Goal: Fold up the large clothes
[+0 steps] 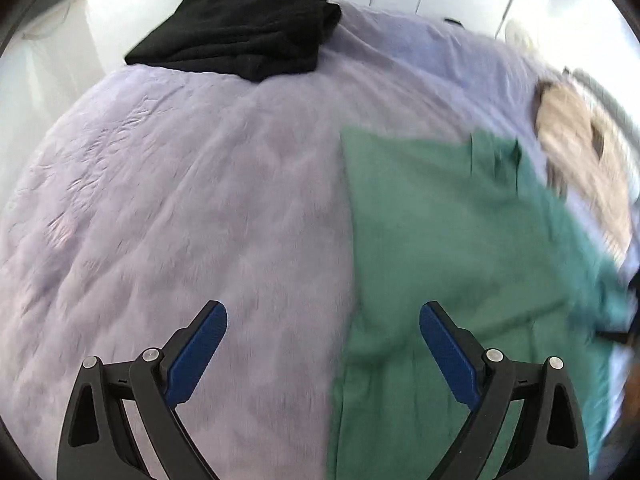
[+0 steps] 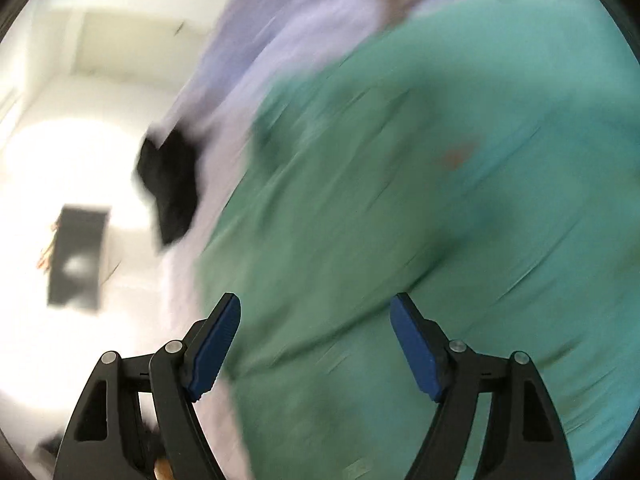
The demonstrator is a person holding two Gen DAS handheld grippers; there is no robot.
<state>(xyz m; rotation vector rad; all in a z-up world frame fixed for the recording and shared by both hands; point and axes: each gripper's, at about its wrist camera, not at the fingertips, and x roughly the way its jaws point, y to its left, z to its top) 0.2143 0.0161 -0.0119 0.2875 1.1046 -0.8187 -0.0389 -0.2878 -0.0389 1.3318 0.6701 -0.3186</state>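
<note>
Folding at an intermediate stage — one garment stacked, one laid out.

The large green cloth garment (image 1: 460, 248) lies flat on the lavender bedspread (image 1: 180, 184) with a straight left edge, apparently part-folded; a folded black garment (image 1: 240, 24) rests at the far edge. Left gripper (image 1: 323, 344) and right gripper (image 2: 315, 336) hover above the green garment — fingers spread wide, holding nothing. Further folds likely remain.

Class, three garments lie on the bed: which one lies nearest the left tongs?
The green garment: it runs under the left tongs. The black one and beige one lie farther off.
</note>
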